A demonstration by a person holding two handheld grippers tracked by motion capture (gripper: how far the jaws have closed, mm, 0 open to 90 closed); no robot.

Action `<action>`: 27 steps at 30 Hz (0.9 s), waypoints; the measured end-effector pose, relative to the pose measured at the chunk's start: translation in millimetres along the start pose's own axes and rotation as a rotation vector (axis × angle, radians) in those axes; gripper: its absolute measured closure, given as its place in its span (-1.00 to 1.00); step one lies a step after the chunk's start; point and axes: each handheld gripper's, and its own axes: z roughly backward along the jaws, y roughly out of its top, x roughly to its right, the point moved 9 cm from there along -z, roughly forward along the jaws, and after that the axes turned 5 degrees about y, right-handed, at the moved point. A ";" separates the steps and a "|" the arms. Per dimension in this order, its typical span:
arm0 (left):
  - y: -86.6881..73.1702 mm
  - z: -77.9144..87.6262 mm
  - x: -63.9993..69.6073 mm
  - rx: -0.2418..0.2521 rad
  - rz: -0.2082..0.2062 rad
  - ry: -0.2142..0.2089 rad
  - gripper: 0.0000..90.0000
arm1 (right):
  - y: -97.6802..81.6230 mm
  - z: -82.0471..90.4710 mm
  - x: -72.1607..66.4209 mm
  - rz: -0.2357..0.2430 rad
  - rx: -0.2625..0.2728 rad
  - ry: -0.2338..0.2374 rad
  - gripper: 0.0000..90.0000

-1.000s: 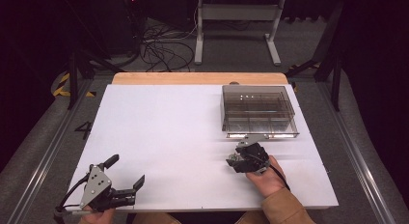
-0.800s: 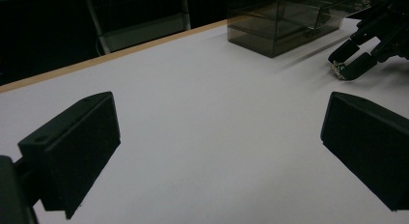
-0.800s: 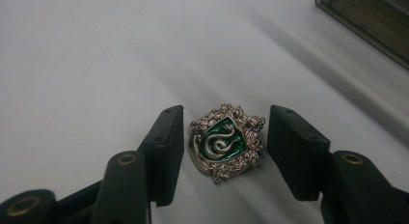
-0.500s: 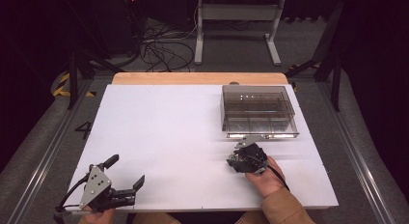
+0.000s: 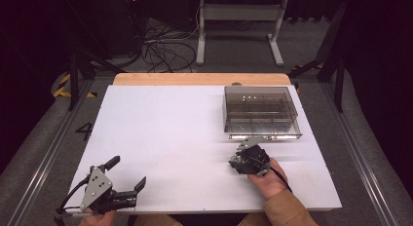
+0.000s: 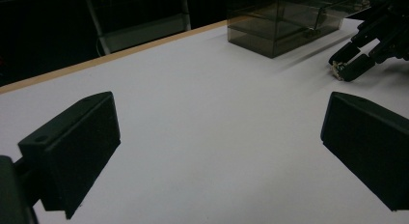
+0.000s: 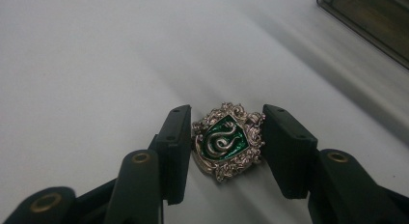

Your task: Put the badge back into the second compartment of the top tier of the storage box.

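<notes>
A silver crest badge (image 7: 223,139) with a green enamel field and a coiled snake sits between the jaws of my right gripper (image 7: 230,132), which is shut on its two sides. In the high view the right gripper (image 5: 243,160) is low over the white table, just in front of a smoky clear compartment box (image 5: 260,114). My left gripper (image 5: 126,173) stands open near the table's front left corner with nothing between its jaws. From the left gripper view (image 6: 217,142), the right gripper (image 6: 354,64) and the badge (image 6: 337,69) are at the far upper right.
The white tabletop (image 5: 170,133) has a wooden strip (image 5: 199,79) along its far edge. The box's corner (image 7: 381,21) is up and to the right of the badge. Metal rails run along both table sides; cables and a stand are on the floor behind.
</notes>
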 end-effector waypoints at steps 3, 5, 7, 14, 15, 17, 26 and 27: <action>0.0 0.1 0.2 0.000 -0.001 0.000 -0.98 | 0.0 0.2 -0.1 0.008 0.000 -0.003 0.23; 0.0 0.1 0.3 0.000 0.001 -0.002 -0.98 | 0.4 0.2 -0.4 0.007 0.002 -0.005 0.24; 0.1 0.3 0.4 0.001 0.001 -0.003 -0.98 | 0.7 1.4 -0.9 0.013 0.005 -0.001 0.27; 0.1 0.2 0.4 0.001 0.002 0.000 -0.98 | 2.2 4.7 -1.3 0.017 0.018 -0.008 0.41; 0.1 0.2 0.3 0.000 0.000 -0.001 -0.98 | 2.6 5.3 -1.9 0.018 0.021 -0.009 0.43; 0.1 0.2 0.2 0.001 0.000 0.000 -0.98 | 4.2 8.2 -2.9 0.019 0.033 -0.005 0.52; 0.3 0.5 0.2 0.002 0.000 0.002 -0.98 | 7.7 16.6 -8.1 0.020 0.061 0.020 0.78; 0.3 0.5 0.3 0.002 -0.001 0.002 -0.98 | 7.9 17.1 -8.8 0.023 0.062 0.022 0.80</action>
